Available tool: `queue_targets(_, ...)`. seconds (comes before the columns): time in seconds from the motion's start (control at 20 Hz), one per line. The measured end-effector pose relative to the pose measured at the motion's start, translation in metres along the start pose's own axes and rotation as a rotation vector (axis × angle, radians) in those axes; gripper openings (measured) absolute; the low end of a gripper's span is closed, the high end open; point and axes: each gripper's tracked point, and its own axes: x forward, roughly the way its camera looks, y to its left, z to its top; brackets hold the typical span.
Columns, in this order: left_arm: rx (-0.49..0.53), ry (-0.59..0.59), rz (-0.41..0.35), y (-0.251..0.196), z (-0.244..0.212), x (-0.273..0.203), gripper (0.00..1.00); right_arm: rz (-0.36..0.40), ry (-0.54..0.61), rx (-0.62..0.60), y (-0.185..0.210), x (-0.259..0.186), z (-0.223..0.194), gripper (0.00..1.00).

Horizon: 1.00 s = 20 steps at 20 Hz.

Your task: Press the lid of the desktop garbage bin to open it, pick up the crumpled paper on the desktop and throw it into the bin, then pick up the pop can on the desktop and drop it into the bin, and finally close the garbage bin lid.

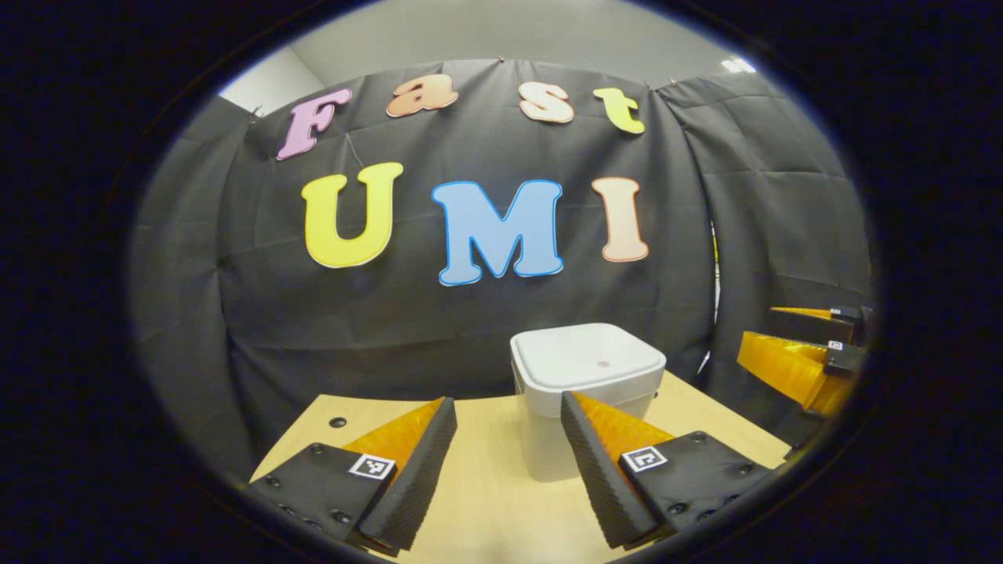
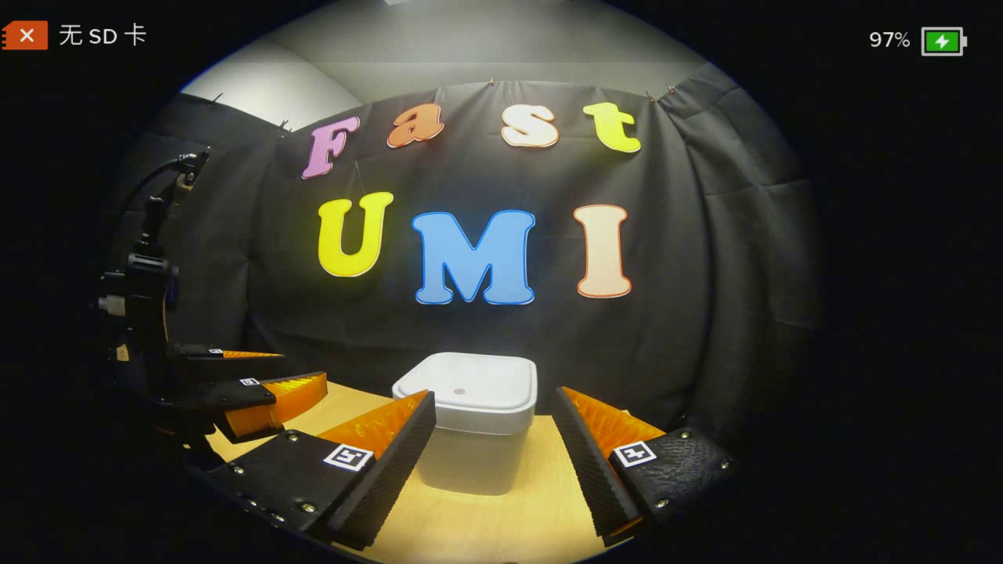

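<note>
Two grippers hang over one pale wooden desk, both pointed at the same target. Largest on the desk is the white desktop garbage bin, a squarish tub standing upright near the far edge, just in front of the black cloth wall. Its lid lies flat and closed, with a small round mark near the middle, likely the spot to press. Nothing of the task looks done yet, since the lid must pop open before anything goes in.

From the left gripper view, the left gripper is released, jaws spread wide with nothing between them, and the bin sits ahead and a little to the right of its line. From the right gripper view, the right gripper is likewise spread and empty, with the bin framed almost squarely between its fingers but apart from them. That centring suggests the right one is better placed to come down on the lid, while the left waits off to the side, out of the way.

Crumpled paper and pop can I cannot place from these views; presumably they lie nearer the person, below the cameras' sight.
</note>
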Motion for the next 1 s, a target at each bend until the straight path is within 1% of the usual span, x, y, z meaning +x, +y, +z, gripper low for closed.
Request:
queue_targets(0.15,-0.017,-0.051,0.068,-0.055,0.011,0.0,0.9,0.024,-0.033,-0.038,-0.064,-0.006,0.004,0.96)
queue_targets(0.2,-0.015,-0.079,0.096,-0.075,0.017,0.002,0.96,0.018,-0.063,-0.058,-0.09,-0.008,0.008,1.0)
queue_targets(0.25,-0.016,-0.108,0.121,-0.097,0.022,0.003,0.96,0.003,-0.103,-0.077,-0.118,-0.011,0.011,1.0)
queue_targets(0.3,-0.026,-0.138,0.138,-0.121,0.022,0.007,0.95,-0.027,-0.151,-0.099,-0.149,-0.014,0.012,0.96)
queue_targets(0.4,-0.08,-0.19,0.133,-0.179,0.012,0.019,0.96,-0.099,-0.229,-0.123,-0.208,-0.015,0.006,0.96)
queue_targets(0.45,-0.117,-0.212,0.128,-0.209,0.0,0.027,0.96,-0.123,-0.23,-0.115,-0.234,-0.014,-0.007,0.96)
queue_targets(0.5,-0.147,-0.219,0.098,-0.241,-0.02,0.038,0.96,-0.145,-0.205,-0.109,-0.259,-0.015,-0.029,0.96)
queue_targets(0.6,-0.149,-0.159,0.029,-0.306,-0.079,0.068,0.95,-0.19,-0.133,-0.126,-0.304,-0.009,-0.078,0.96)
queue_targets(0.65,-0.135,-0.117,0.025,-0.331,-0.116,0.081,0.96,-0.206,-0.112,-0.119,-0.321,-0.008,-0.099,0.96)
queue_targets(0.7,-0.115,-0.076,0.036,-0.349,-0.154,0.089,0.96,-0.223,-0.093,-0.103,-0.335,-0.006,-0.12,0.95)
queue_targets(0.8,-0.083,-0.036,0.061,-0.371,-0.206,0.1,0.94,-0.258,-0.038,-0.045,-0.354,0.003,-0.173,0.96)
queue_targets(0.85,-0.072,-0.037,0.074,-0.379,-0.225,0.104,0.94,-0.267,0.001,-0.01,-0.358,0.007,-0.202,0.96)
queue_targets(0.9,-0.058,-0.033,0.09,-0.386,-0.242,0.103,0.96,-0.27,0.036,0.018,-0.358,0.009,-0.231,0.96)
queue_targets(0.95,-0.042,-0.036,0.095,-0.394,-0.256,0.103,0.94,-0.272,0.064,0.031,-0.358,0.009,-0.254,0.96)
queue_targets(1.0,-0.02,-0.027,0.102,-0.401,-0.271,0.102,0.94,-0.287,0.096,0.02,-0.36,0.011,-0.278,0.96)
